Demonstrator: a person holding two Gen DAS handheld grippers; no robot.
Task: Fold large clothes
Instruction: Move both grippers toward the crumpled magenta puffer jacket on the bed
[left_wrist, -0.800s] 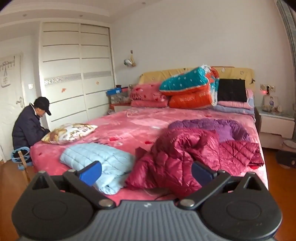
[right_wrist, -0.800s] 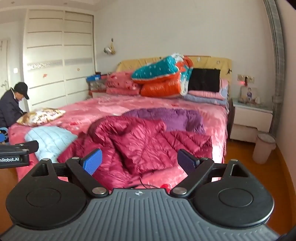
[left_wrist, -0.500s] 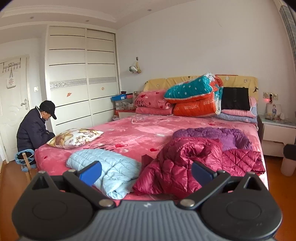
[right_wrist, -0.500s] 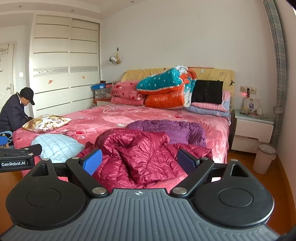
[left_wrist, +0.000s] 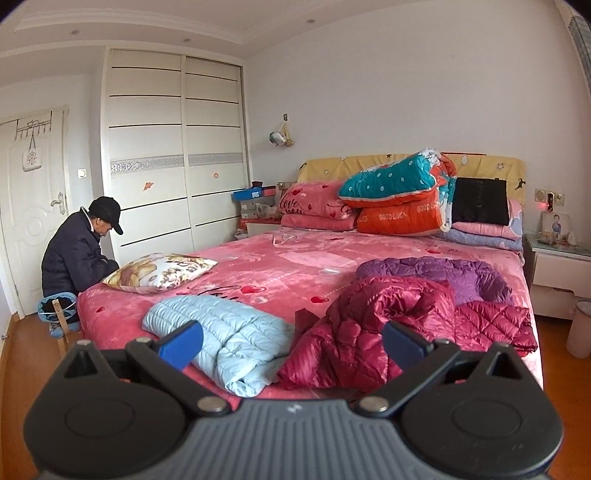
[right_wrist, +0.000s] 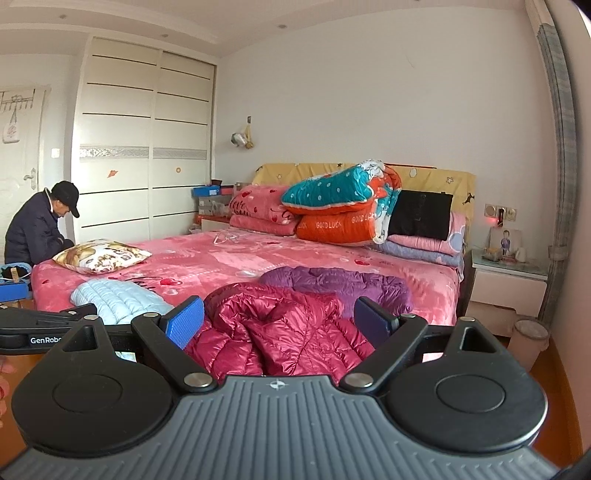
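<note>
1. Left gripper: held short of the foot of the bed, aimed slightly downward; its 2 blue-padded fingers stand wide apart with nothing between them.
2. Right gripper: also short of the bed, to the right of the left gripper; jaws wide, holding nothing. Part of the left gripper's black body appears at the left edge of the right wrist view.
3. Crimson quilted jacket: the large garment, lying crumpled and unfolded on the near right part of the bed, straight ahead of both grippers but apart from them.
4. Purple quilted jacket: spread behind the crimson one and touching it.
5. Light-blue quilted jacket: a folded bundle on the near left corner of the bed, just beside the crimson jacket.
6. Patterned pillow: on the left edge of the bed.
7. Stacked bedding: teal, orange and pink quilts piled against the headboard.
8. Seated person: in dark clothing and a cap, beside the bed's left edge, in front of the white wardrobe.
</note>
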